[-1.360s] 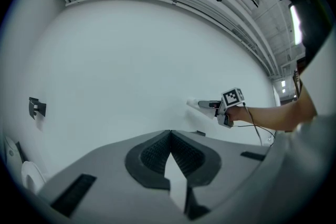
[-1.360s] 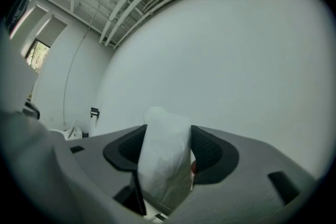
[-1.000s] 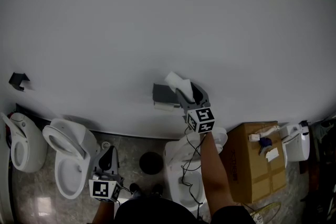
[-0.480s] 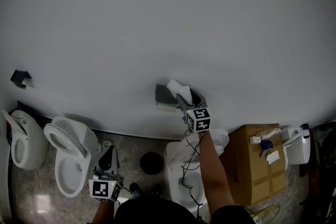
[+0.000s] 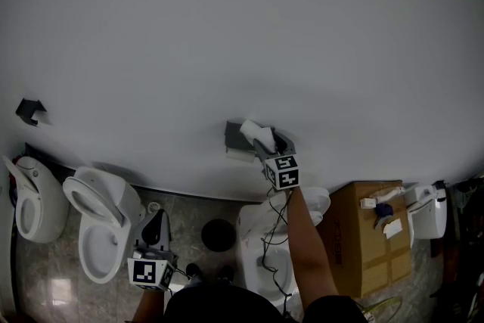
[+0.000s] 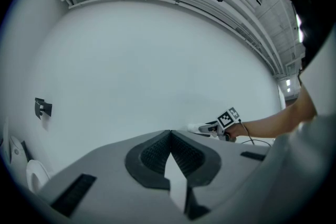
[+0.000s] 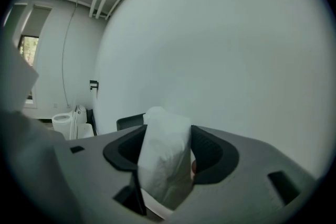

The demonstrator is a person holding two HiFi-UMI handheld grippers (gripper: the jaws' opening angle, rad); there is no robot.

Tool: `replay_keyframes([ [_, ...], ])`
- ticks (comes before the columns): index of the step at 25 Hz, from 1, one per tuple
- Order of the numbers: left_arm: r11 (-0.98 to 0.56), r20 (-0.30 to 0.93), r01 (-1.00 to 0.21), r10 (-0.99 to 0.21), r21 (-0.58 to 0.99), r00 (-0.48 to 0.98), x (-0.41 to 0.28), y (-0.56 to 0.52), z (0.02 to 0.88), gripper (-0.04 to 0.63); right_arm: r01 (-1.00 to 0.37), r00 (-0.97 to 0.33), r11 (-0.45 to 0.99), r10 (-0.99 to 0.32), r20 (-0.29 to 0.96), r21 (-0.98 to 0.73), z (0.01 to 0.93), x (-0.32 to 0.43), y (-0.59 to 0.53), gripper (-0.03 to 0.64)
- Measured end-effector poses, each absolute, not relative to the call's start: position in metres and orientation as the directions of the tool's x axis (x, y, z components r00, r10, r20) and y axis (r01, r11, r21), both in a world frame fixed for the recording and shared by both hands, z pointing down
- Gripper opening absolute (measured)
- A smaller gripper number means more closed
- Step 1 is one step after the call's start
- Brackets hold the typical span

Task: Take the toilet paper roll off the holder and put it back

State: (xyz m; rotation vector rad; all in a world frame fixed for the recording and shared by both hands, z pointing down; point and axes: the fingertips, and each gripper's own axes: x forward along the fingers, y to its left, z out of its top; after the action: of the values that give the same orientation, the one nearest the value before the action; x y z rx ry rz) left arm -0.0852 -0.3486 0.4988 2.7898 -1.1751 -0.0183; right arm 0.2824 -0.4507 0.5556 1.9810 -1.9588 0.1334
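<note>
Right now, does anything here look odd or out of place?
Yes: the toilet paper roll is off its wall holder, squashed out of round in the right hand-held gripper. Oddly, several toilets stand side by side.

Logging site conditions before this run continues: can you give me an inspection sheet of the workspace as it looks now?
Surface: plain white wall, grey tiled floor below.
Job's things: white toilet paper roll at the right edge of the dark grey wall holder; contact unclear.
Clutter: brown cardboard box with small items on top; round black object on floor.
Grippers: right gripper shut on the roll; left gripper shut, empty, held low.
Cables: thin black cable along the right forearm.
Surroundings: white toilets on floor; small black bracket on wall.
</note>
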Motion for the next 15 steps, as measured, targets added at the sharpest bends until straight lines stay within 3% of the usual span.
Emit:
replay_keyframes([
  [15, -0.685, 0.034, -0.721, -0.722, 0.108, 0.691, -0.0862, -0.3488, 0.4985, 0.003, -0.985, 0.056, 0.002, -0.94, 0.335, 0.17, 0.5642, 0.2887, -0.4537, 0.261],
])
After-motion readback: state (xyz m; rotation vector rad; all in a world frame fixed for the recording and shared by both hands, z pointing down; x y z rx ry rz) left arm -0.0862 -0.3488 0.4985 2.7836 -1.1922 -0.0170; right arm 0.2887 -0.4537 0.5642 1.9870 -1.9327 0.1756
